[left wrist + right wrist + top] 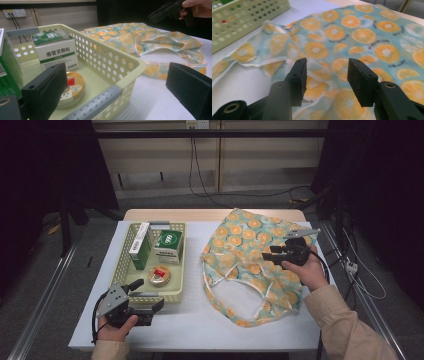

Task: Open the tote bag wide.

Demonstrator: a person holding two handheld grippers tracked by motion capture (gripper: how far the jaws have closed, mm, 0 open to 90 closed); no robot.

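Right gripper (pixel 327 80) jaws parted, above orange-print bag (pixel 362 37), nothing between.

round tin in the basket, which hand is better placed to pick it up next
Left. The left gripper sits open beside the basket, close to the round tin. The right gripper is open over the orange-print bag, farther away.

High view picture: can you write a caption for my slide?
A right hand-held gripper hovers open over an orange-print bag, beside a basket of boxes.
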